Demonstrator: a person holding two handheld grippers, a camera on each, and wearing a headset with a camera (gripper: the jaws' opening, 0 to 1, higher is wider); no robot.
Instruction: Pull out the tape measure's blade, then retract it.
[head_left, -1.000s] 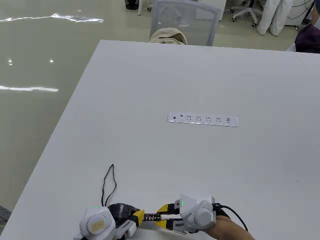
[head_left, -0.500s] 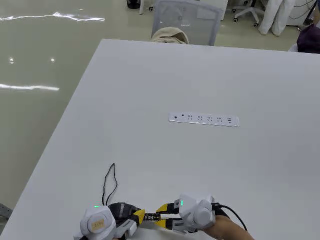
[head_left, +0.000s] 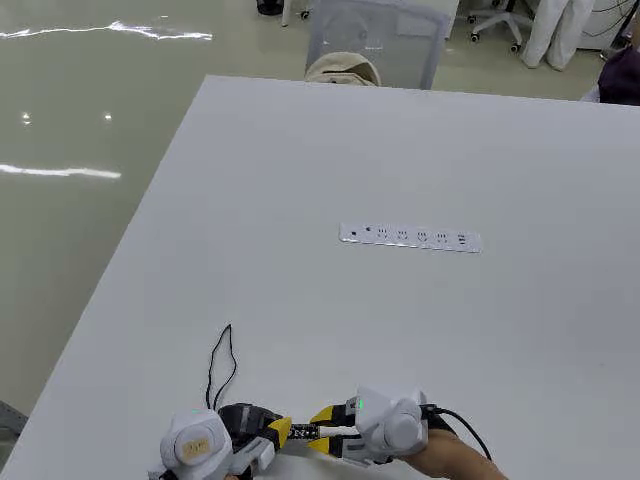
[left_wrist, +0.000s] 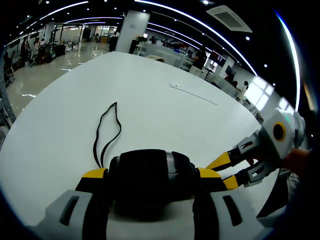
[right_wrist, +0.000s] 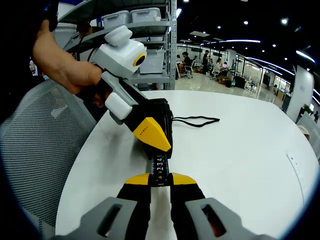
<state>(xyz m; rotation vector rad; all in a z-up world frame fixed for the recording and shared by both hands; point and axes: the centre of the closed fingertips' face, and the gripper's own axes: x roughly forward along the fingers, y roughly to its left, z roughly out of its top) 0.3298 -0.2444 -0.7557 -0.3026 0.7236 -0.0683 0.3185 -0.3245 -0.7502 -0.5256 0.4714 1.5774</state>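
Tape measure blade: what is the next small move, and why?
Probably draw the right gripper slowly away from the left gripper. The left is shut on the black plastic tape measure case, the right on the tip of the numbered blade, and only a short stretch of blade is out between them.

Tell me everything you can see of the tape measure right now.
The tape measure has a rounded black case, plastic-looking, resting on the white table and clamped by the left gripper. A thin black cord loops from it across the table. A short, numbered stretch of blade is out, pinched by the right gripper.
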